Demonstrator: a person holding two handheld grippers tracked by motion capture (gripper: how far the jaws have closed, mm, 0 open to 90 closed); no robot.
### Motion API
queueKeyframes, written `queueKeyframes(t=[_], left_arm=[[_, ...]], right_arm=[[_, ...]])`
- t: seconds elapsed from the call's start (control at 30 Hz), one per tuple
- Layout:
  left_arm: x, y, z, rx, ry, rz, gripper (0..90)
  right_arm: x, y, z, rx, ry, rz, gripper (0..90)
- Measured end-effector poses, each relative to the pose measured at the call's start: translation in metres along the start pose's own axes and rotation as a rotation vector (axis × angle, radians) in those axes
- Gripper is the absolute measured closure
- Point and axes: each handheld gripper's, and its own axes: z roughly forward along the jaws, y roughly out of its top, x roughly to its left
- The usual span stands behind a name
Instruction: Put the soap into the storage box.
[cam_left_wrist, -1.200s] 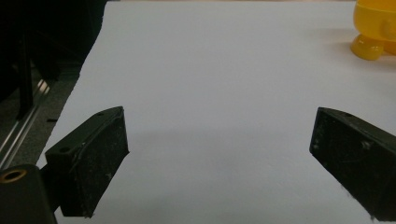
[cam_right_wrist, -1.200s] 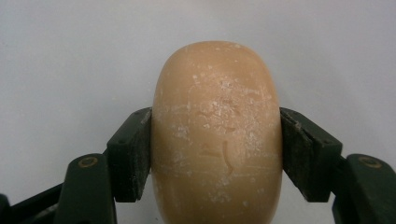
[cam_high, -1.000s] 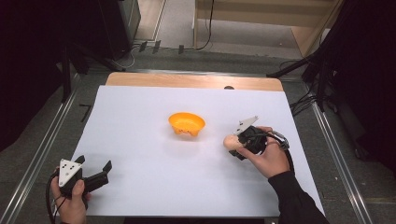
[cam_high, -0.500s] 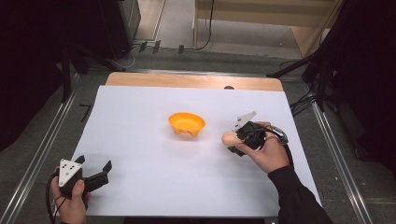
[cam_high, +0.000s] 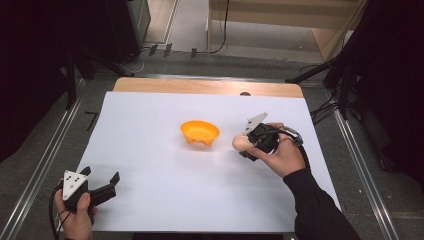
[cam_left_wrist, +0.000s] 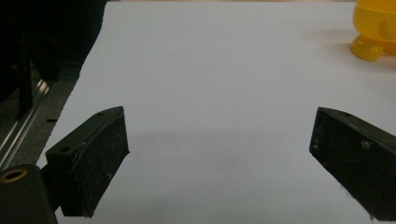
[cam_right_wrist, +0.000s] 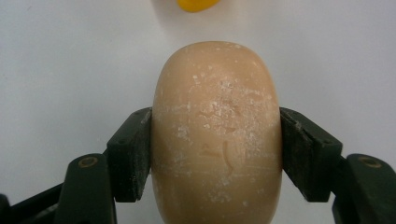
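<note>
The right gripper (cam_high: 246, 143), jaws clenched on the bun (cam_right_wrist: 217, 135), has edged toward the bowl (cam_high: 200, 132) at nine o'clock; the left gripper (cam_high: 100, 186) stays released.

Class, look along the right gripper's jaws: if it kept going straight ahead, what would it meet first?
Probably the orange bowl. The right gripper, clamped on a tan soap bar, points toward it over bare white table; depth is uncertain.

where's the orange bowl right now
In the high view the orange bowl stands near the middle of the white sheet, just left of the tan soap bar held in the right gripper.
</note>
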Motion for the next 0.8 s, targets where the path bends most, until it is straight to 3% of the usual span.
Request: queueKeyframes(t=[0.4,0.8], left_arm=[[0.0,0.0,0.0,0.0,-0.001,-0.001,5.1],[0.0,0.0,0.0,-0.001,0.0,0.001,5.1]], right_arm=[[-0.002,0.022,0.005,0.007,0.013,-0.054,33.6],[0.005,0.046,0.007,-0.025,0.04,-0.087,33.6]])
